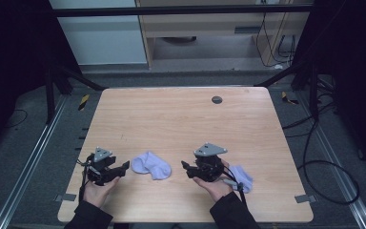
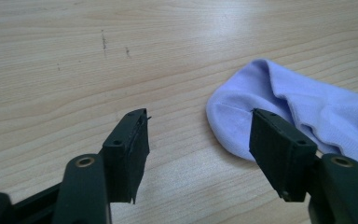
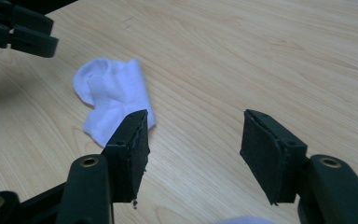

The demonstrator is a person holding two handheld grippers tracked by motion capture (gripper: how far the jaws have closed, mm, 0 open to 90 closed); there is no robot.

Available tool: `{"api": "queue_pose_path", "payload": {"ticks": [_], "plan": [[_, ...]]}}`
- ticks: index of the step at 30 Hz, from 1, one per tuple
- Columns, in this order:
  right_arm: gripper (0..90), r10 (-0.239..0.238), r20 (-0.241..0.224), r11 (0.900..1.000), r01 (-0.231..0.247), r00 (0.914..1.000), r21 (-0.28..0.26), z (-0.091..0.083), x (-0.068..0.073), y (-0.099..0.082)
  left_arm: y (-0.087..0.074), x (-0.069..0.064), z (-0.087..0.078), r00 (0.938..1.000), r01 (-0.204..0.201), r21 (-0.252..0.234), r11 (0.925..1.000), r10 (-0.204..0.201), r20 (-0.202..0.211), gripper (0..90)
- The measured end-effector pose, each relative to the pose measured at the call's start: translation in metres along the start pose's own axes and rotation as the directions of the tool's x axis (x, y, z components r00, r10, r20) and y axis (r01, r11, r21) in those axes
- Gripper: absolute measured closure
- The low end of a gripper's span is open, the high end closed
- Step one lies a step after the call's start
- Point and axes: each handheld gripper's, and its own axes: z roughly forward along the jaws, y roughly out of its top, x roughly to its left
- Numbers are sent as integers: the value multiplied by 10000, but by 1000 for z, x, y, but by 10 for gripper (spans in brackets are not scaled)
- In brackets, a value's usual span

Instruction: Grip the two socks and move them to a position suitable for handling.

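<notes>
A crumpled white sock (image 1: 151,165) lies on the wooden table (image 1: 181,119) between my two grippers. My left gripper (image 1: 123,169) is held just left of it, pointing right, with its jaws open and empty. In the left gripper view the sock (image 2: 307,112) lies just beyond the right jaw of the left gripper (image 2: 199,116). My right gripper (image 1: 186,169) points left toward the same sock, a short gap away, open and empty. The right gripper view has the sock (image 3: 112,98) ahead of the left jaw of the right gripper (image 3: 196,115). A second white sock (image 1: 242,178) lies behind the right hand.
A dark round grommet (image 1: 217,99) sits near the table's far edge. Bare wood stretches across the middle and far half of the table. Black frame posts and cables stand on the floor around the table. The left gripper's jaws (image 3: 18,28) appear at the top left of the right gripper view.
</notes>
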Motion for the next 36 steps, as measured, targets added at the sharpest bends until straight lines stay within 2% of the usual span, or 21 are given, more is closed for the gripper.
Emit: {"api": "queue_pose_path", "payload": {"ticks": [4, 9, 16, 22, 30, 36], "plan": [[458, -179, -252, 9997, 183, 9995, 178, 13, 13, 4, 0, -2, 4, 9999, -104, -11, 9999, 104, -5, 405], [495, -325, -571, 9986, 349, 9978, 409, 29, 28, 9, 1, -6, 15, 9995, -321, 305, 9990, 321, -1, 438], [539, -581, -1018, 9945, 664, 9931, 805, 54, 52, 11, 2, -4, 27, 10000, -17, 550, 9985, 12, 92, 486], [572, -789, -1211, 9896, 924, 9895, 1099, 74, 69, 10, 3, -5, 31, 9999, -21, 611, 9981, 14, 106, 540], [630, -975, -1275, 9799, 1177, 9870, 1614, 96, 79, 3, 2, -8, 35, 9998, -97, 850, 9963, 82, 171, 589], [692, -1045, -1305, 9730, 1285, 9859, 1916, 103, 81, -2, 2, -9, 38, 9998, -56, 1071, 9942, 34, 210, 646]]}}
